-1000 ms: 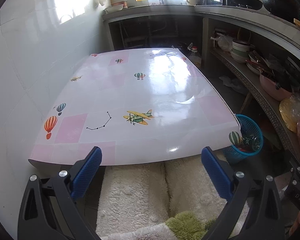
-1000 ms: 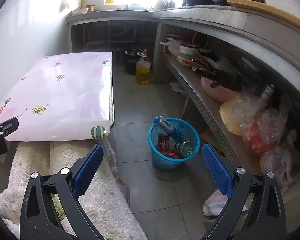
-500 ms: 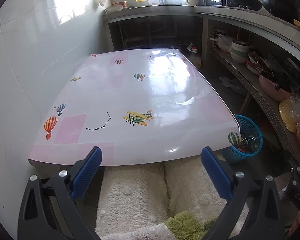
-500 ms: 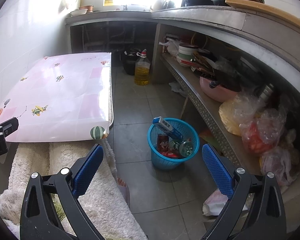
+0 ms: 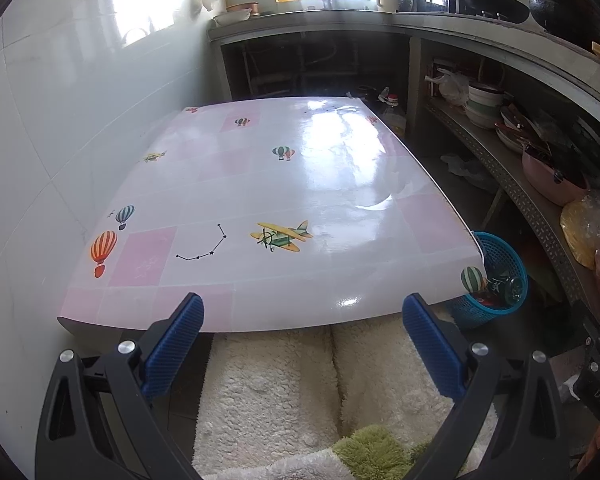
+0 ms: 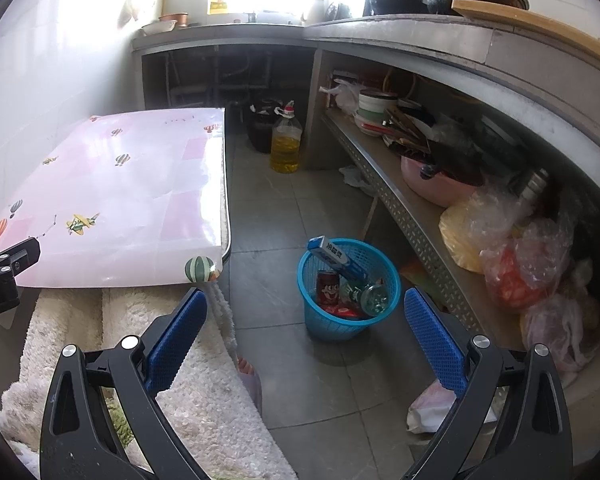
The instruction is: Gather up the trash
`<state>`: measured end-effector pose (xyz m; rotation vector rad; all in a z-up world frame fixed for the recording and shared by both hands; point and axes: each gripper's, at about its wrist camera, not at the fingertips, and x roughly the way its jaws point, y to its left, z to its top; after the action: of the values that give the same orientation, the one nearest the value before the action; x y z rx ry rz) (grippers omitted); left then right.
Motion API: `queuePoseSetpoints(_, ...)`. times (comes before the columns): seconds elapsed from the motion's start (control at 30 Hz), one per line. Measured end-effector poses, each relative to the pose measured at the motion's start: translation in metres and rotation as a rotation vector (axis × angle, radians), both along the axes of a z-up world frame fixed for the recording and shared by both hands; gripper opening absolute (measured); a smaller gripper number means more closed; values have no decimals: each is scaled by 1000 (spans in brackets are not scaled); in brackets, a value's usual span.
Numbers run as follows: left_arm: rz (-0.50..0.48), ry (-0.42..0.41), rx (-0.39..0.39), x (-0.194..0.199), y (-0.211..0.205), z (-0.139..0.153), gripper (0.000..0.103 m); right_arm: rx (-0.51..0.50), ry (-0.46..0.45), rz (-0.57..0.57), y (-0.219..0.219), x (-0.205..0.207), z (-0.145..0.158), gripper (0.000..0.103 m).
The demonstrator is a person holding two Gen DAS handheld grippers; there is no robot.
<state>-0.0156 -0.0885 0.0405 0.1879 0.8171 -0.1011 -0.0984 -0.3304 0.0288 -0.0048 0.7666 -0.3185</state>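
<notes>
left gripper (image 5: 302, 340): jaws wide apart, holding nothing, above the near edge of the table (image 5: 260, 184) | right gripper (image 6: 304, 336): jaws wide apart, holding nothing | blue basket (image 6: 350, 322): on floor beside table corner, holds a red can (image 6: 327, 288), a blue box (image 6: 336, 258), a glass bottle (image 6: 370, 298) | cream rug (image 5: 284, 392): under table edge

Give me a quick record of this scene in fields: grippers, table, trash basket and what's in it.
left gripper: open, holding nothing
right gripper: open, holding nothing
table: bare top, pink patterned cover
blue basket: on the floor beside the table's right corner
basket contents: blue box, red can, glass bottle
oil bottle: upright on the floor, farther back
</notes>
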Motion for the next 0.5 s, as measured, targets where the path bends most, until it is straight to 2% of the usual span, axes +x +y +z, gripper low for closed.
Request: queuePoseSetpoints(0.5,28,37,-1,31,2,-11,97,8,47,-7,0,25,-8,95)
